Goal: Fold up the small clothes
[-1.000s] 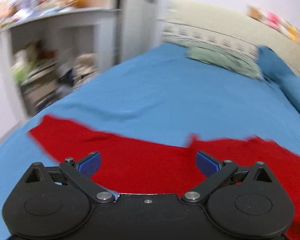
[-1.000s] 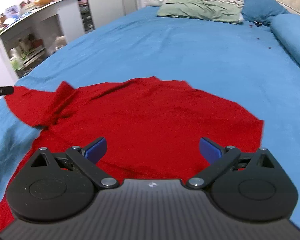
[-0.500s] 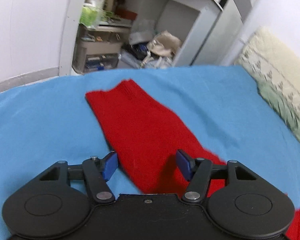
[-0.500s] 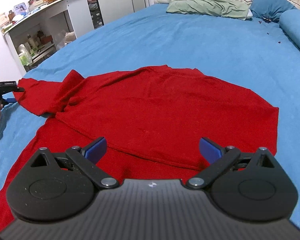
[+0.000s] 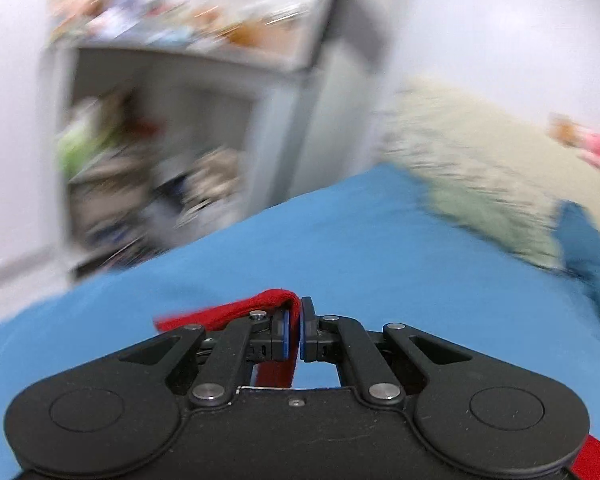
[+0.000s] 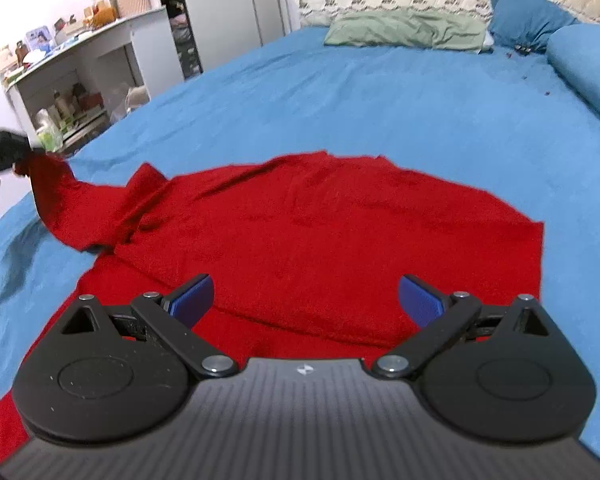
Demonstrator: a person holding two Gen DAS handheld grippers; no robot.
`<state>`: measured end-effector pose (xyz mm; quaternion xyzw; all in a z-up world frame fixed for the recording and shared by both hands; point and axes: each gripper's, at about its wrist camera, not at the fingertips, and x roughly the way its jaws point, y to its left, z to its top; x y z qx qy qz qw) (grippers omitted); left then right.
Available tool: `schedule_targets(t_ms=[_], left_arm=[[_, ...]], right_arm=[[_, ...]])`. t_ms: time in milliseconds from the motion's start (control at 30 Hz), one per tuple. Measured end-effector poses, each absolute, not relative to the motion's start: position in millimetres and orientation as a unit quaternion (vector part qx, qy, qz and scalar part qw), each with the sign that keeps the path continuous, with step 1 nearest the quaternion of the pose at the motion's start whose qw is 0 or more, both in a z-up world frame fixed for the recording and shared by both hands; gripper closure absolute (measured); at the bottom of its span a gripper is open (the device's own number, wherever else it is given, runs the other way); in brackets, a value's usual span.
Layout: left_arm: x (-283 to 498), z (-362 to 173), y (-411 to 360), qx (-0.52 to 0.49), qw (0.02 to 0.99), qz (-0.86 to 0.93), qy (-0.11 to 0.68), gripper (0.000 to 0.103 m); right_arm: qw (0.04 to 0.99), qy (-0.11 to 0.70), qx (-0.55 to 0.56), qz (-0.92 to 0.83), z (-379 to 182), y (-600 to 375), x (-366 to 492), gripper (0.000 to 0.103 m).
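A red knitted sweater (image 6: 320,232) lies spread on the blue bed (image 6: 340,92). My left gripper (image 5: 295,320) is shut on the sweater's sleeve cuff (image 5: 260,306) and holds it lifted off the sheet. In the right wrist view the left gripper (image 6: 4,150) shows at the far left edge with the sleeve (image 6: 60,196) hanging from it. My right gripper (image 6: 306,296) is open and empty, hovering over the sweater's near hem.
A white shelf unit (image 6: 80,80) full of small items stands left of the bed. A green pillow (image 6: 404,30) and blue pillows (image 6: 528,12) lie at the headboard. A rolled blue blanket (image 6: 584,64) lies at the right edge.
My left gripper has closed on the sleeve cuff and lifted it; the view is blurred from motion. My right gripper stays open above the hem.
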<state>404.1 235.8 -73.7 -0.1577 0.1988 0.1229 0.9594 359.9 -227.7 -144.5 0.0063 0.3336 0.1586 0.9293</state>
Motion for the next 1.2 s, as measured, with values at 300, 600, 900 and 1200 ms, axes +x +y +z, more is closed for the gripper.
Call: schedule_targets(t_ms=[300,600,900,1200], left_arm=[[430,-73,-14,-0.063,0.959,-0.162,0.225,0.099],[433,-204,-121,-0.012,0.91,-0.226,0.348,0.096],[378,-170,-66,0.01,0.926,-0.203,0.317,0.03],[350,-171,26,0.01,0.947,-0.036,0.32,0.031]], right_arm=[[0.949,0.31,-0.015,0.052,-124,-242,353,0.0],[0.935,0.355,-0.005,-0.012,-157,-270,355,0.0],[0.942,0.333,0.013,0.034,-157,-265,371,0.0],[0.929,0.326,-0.13,0.118,-180,-172,426,0.005]])
